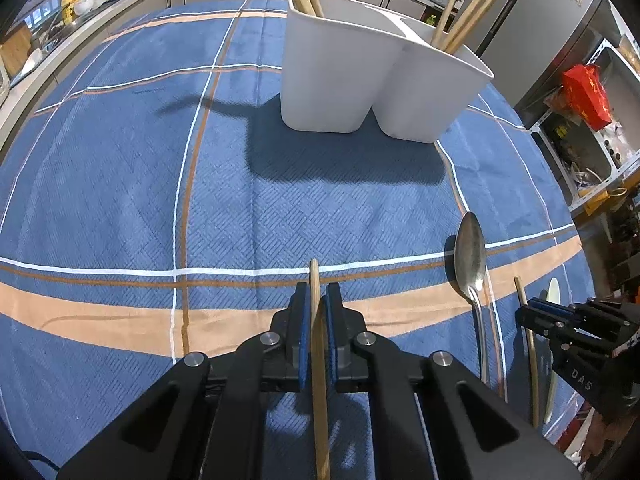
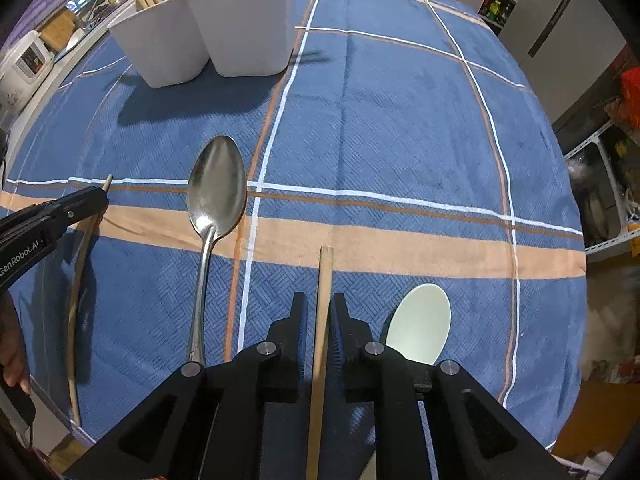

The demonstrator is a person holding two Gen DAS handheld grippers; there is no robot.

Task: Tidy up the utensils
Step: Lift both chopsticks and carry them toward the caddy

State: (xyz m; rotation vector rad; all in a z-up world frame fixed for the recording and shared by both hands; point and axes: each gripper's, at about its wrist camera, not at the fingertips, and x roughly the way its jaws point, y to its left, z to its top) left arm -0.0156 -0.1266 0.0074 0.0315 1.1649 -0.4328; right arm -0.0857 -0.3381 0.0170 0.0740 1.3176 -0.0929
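Wooden chopsticks everywhere, basically. The left hand-held gripper [image 1: 317, 308] is clamped on one chopstick [image 1: 319, 360], pale wood, running straight back between the blue pads with its tip poking out ahead. The right hand-held gripper [image 2: 319, 312] has a second chopstick [image 2: 322, 320] sitting between its fingers too; they look closed against it, though I can't tell if the pads really touch the wood.

Between the two grippers, a metal spoon [image 2: 214, 216] lies bowl-up on the blue plaid cloth [image 2: 400, 120] covering the counter. Just right of the right gripper lies a pale plastic spoon [image 2: 420, 324], its handle hidden under the gripper body.

Far ahead stands a white two-compartment holder [image 1: 360, 80] with more chopsticks standing in it, tops cut off by the frame. I count three in the compartment to the right from the left wrist view; the other bunch is too cropped to count.

So: two spoons, two gripped chopsticks, one holder.
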